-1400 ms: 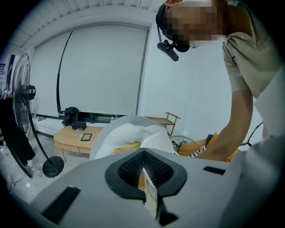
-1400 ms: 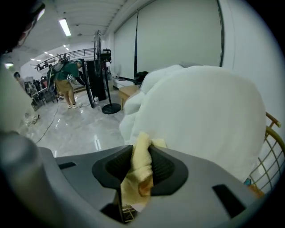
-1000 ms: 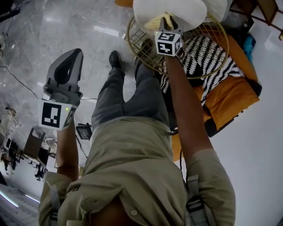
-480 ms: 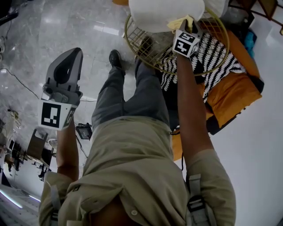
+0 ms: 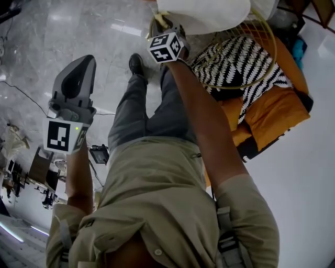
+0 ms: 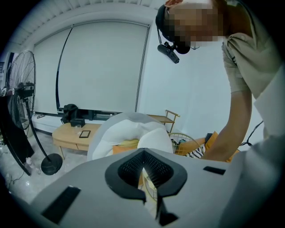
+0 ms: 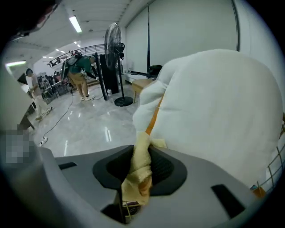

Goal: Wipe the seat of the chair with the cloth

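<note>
The chair is a round gold wire frame [image 5: 255, 78] with a white seat cushion [image 5: 205, 11] [image 7: 213, 111]. My right gripper [image 5: 161, 27] [image 7: 139, 171] is shut on a crumpled yellow cloth [image 5: 159, 22] [image 7: 139, 176]. It presses the cloth against the left front edge of the cushion. My left gripper [image 5: 81, 65] [image 6: 143, 171] hangs well to the left over the floor, away from the chair, shut with nothing in it. In the left gripper view the cushion [image 6: 129, 133] and wire frame [image 6: 185, 142] lie beyond its jaws.
A black-and-white patterned pillow [image 5: 246, 60] and an orange cushion [image 5: 272, 115] lie right of the chair. The person's legs and shoe [image 5: 136, 65] stand on glossy grey floor. A standing fan [image 7: 113, 58] and people [image 7: 80, 75] are farther off. A low wooden table [image 6: 73, 133] stands behind the chair.
My right gripper has swept the cloth leftward across the front of the seat cushion, from its right side to its left edge. The left gripper has stayed put.
</note>
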`<state>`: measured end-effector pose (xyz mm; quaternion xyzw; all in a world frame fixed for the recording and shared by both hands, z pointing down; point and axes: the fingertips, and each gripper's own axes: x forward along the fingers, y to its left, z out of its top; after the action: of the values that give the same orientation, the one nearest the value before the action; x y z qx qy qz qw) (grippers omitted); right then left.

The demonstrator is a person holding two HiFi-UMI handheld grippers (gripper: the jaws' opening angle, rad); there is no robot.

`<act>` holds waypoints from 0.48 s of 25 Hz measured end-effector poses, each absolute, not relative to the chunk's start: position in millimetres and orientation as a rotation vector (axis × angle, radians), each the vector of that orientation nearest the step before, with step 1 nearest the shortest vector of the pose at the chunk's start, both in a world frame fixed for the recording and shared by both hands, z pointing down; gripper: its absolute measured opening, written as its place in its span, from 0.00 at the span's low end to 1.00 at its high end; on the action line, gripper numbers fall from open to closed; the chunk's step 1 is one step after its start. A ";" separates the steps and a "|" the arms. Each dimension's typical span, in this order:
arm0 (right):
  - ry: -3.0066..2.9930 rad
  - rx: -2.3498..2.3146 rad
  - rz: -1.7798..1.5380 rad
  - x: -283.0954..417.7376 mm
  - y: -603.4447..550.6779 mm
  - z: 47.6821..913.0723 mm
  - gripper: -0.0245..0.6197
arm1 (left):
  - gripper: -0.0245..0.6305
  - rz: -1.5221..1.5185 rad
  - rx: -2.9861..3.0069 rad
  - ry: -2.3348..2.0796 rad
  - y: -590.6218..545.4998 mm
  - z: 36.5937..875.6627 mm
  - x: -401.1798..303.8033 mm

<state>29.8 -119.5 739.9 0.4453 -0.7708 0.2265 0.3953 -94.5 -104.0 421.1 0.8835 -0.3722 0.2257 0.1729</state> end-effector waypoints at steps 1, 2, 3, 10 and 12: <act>-1.955 1.132 0.581 27.3 -118.1 740.3 0.21 | 0.06 0.634 2.506 -1.061 -104.0 421.3 -95.6; -1.951 1.139 0.588 28.8 -117.3 740.8 0.21 | 0.06 0.623 2.504 -1.070 -104.9 420.8 -96.1; -1.944 1.144 0.589 33.0 -116.9 741.4 0.21 | 0.06 0.616 2.503 -1.075 -105.8 420.3 -96.3; -1.777 1.203 0.558 148.1 -110.1 762.5 0.21 | 0.06 0.613 2.515 -1.068 -108.8 415.0 -87.6; -1.646 1.305 0.596 212.1 -106.6 768.8 0.21 | 0.06 0.615 2.516 -1.066 -110.3 415.1 -86.2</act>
<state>212.1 -106.6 768.8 0.5304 -0.6689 0.2421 0.4612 -86.2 -110.3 415.1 0.8854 -0.3750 0.2164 0.1694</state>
